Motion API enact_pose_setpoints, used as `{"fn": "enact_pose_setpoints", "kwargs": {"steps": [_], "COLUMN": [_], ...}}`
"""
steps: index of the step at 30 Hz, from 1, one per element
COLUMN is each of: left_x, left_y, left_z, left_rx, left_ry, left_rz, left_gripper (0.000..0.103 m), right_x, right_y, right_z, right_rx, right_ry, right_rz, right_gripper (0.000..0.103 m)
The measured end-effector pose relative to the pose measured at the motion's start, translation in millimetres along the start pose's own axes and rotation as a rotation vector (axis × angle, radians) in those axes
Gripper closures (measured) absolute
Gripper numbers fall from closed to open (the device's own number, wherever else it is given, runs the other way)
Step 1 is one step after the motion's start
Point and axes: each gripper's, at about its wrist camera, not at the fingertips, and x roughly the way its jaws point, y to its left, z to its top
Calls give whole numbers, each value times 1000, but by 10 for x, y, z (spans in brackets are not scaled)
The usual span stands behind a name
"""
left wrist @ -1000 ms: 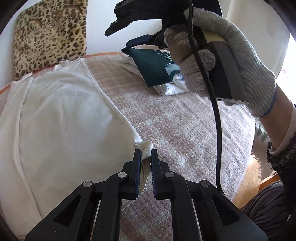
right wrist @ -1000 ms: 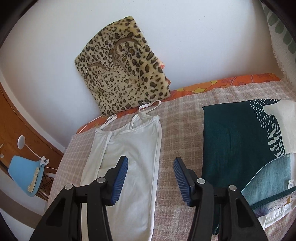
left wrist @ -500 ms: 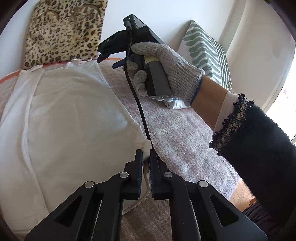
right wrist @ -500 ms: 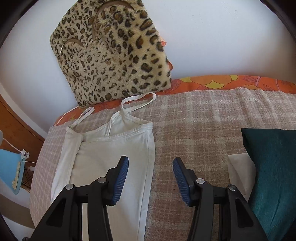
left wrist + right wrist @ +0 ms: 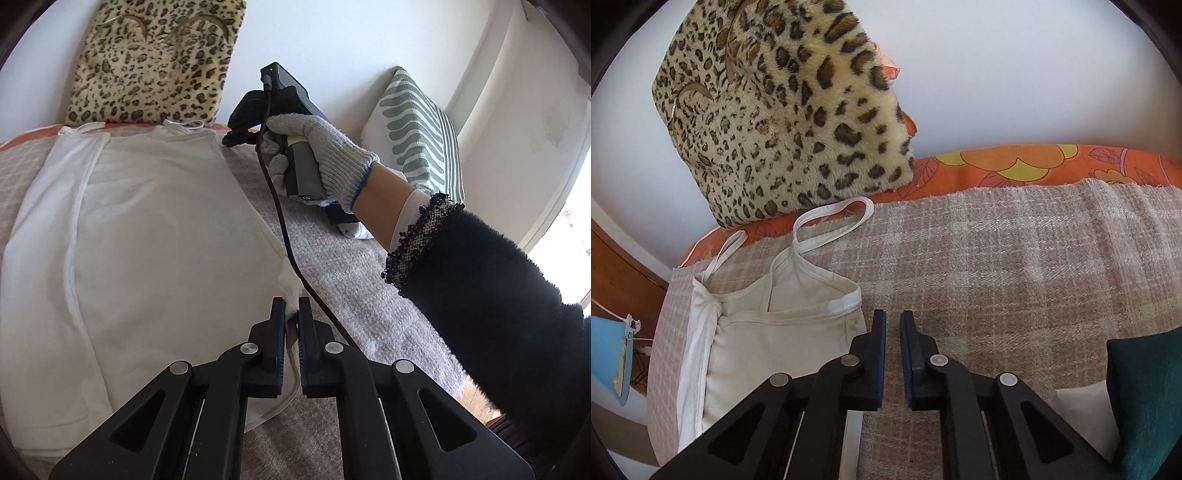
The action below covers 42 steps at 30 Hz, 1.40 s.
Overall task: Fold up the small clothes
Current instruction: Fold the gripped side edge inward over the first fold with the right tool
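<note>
The white cotton camisole with thin straps point(image 5: 147, 236) lies flat on the pinkish checked woven bedspread point(image 5: 369, 295), straps toward twelve o'clock. The left gripper point(image 5: 291, 314) is clenched on its hem corner at the six o'clock end, probably to carry that corner over for a fold. The right gripper point(image 5: 893, 328), held in a grey knitted glove point(image 5: 325, 155), has its jaws drawn almost together just beside the top corner at the neckline; whether they pinch any cloth I cannot tell. A leopard-print plush cushion point(image 5: 783, 110) leans close behind the straps, and a dark teal folded garment point(image 5: 1145, 398) sits at four o'clock. The gripper's black cable point(image 5: 280, 221) trails across the camisole's edge and might snag.
</note>
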Motion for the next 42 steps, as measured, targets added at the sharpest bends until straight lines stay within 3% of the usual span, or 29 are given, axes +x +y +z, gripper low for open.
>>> {"fn": "enact_pose_setpoints", "kwargs": {"steps": [7,8,9,10,11,12,16,20,31,42], "left_x": [-122,-126,-131,-137,-144,-152,-199,-246,-502,-780], "left_y": [109,119,122,128,135,149,174,192,334,417], "left_z": [-33,-39,-39,-35,-29,-27,-13,-17,-271,-386], "left_rx": [-44,-47,-47,-46,-49,-56,-66,-74,-123,-118], "left_ry": [-28,-29,-28,-31,-33,-34,-45,-59,-123,-200], "left_rz": [1,0,0,1,0,-3,-1,5,73,171], "left_gripper": [98,98,98,98,98,98,98,98,98,98], "right_x": [-159,-167,-167,-170,-170,-148,49,137,-94,139], "right_y": [272,282,265,236,214,205,271,386,1184,2020], "right_z": [102,118,129,132,129,125,75,44,165,82], "right_rx": [-71,-65,-48,-26,-17,-22,-72,-94,-246,-370], "right_ry": [-35,-39,-33,-31,-31,-17,55,70,7,10], "right_rz": [-39,-62,-65,-51,-29,-12,-33,-29,-123,-156], "right_gripper": [103,98,64,46,36,45,61,97,103,103]}}
